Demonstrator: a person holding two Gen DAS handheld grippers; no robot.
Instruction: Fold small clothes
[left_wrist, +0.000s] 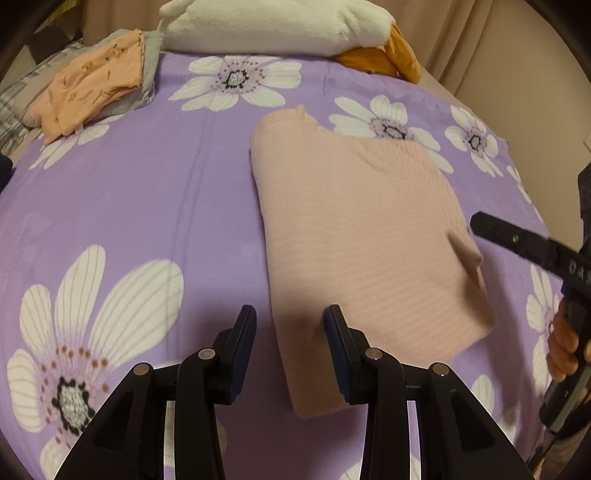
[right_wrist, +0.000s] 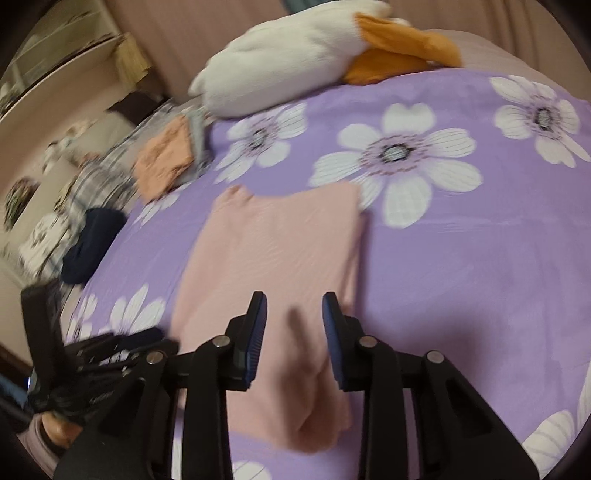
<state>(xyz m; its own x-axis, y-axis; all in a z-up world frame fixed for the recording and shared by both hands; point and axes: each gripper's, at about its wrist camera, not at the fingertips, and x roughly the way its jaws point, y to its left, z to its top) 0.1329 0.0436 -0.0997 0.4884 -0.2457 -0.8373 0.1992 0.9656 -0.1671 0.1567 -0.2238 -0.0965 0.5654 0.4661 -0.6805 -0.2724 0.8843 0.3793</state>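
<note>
Pink ribbed garment (left_wrist: 354, 221), folded to a rough rectangle, lies flat on a purple bedspread (left_wrist: 147, 206) with white daisy print. Left gripper (left_wrist: 290, 350): over the garment's near left corner, jaws apart, nothing between the pads. Right gripper (right_wrist: 294, 339): over the near right edge where a fold bulges, jaws apart and gripping nothing; frame blurred.

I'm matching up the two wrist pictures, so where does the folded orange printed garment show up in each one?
Left wrist view: orange printed garment at upper left, lying on a grey garment at the bed's far corner.
Right wrist view: same garment left of centre, blurred, beyond the pink garment.
Shared landmark: the white plush toy just to its right in both.
</note>
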